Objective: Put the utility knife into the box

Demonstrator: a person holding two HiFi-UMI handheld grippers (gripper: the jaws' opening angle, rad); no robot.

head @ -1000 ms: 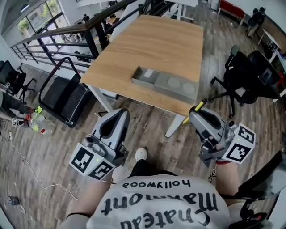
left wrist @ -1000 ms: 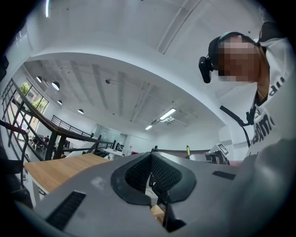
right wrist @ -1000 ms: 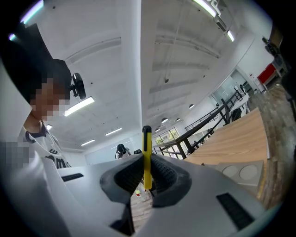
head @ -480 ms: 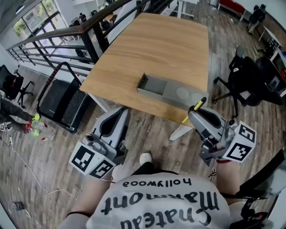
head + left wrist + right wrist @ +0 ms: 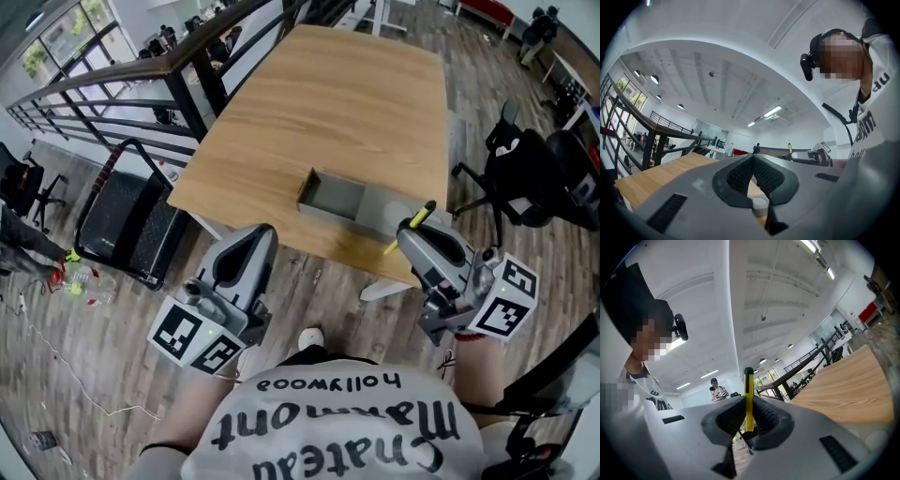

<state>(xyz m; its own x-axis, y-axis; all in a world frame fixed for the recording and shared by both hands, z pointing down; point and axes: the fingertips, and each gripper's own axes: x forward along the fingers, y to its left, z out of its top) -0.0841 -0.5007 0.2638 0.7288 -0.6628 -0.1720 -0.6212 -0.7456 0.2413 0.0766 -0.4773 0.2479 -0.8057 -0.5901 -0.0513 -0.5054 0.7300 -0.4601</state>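
Observation:
A grey box [image 5: 331, 196] lies on the wooden table [image 5: 319, 94] near its front edge, with its open compartment at the left end. My right gripper [image 5: 413, 233] is shut on a slim yellow utility knife [image 5: 419, 217] that sticks up from between the jaws. It hovers just off the table's front edge, beside the box's right end. In the right gripper view the utility knife [image 5: 748, 399] stands upright between the dark pads [image 5: 765, 419]. My left gripper [image 5: 255, 246] is held lower left of the box, over the floor. Its jaws are shut with nothing between them, and the left gripper [image 5: 753, 161] points upward.
Black office chairs [image 5: 539, 178] stand right of the table. A dark railing [image 5: 141, 70] and a black frame on the floor [image 5: 127, 211] lie to the left. A white table leg [image 5: 380, 289] shows under the front edge. A person [image 5: 717, 391] stands far off.
The table and box have come nearer in the head view, and the box now lies close to my right gripper. Both grippers keep their pose, and the knife stays held.

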